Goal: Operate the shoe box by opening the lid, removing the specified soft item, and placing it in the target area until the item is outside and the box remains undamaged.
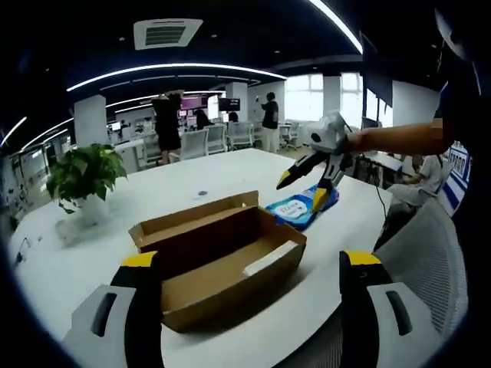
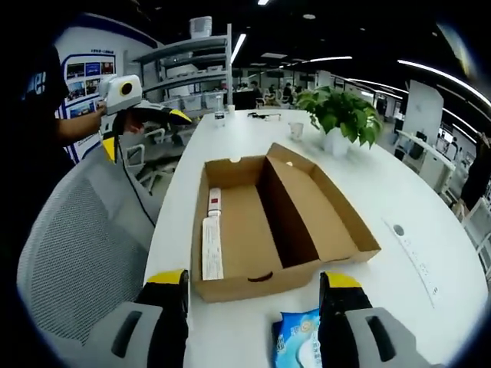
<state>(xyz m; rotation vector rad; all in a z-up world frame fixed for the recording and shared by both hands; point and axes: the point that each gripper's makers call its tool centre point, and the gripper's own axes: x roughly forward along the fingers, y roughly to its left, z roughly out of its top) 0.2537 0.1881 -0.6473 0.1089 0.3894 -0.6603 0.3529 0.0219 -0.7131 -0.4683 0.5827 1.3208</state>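
Lid found already open on shoe box [image 1: 219, 257], interior seen bare. Soft blue packet [image 1: 301, 208] noted outside on counter [image 1: 184, 180], just beside box. Left tool [image 1: 252, 295] and right tool [image 2: 253, 307] held apart, nothing clamped. Task judged largely done.

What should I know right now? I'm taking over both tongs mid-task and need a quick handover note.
Left tongs: open, empty, facing the shoe box from the table edge.
Right tongs: open, hovering just over the blue soft packet.
Box: lid open and folded back on the white table; no damage that I can see. Only a white label strip shows inside.
Done: lid opened, packet out and lying on the table beside the box.
Left: confirm that spot is the target area, then back off.
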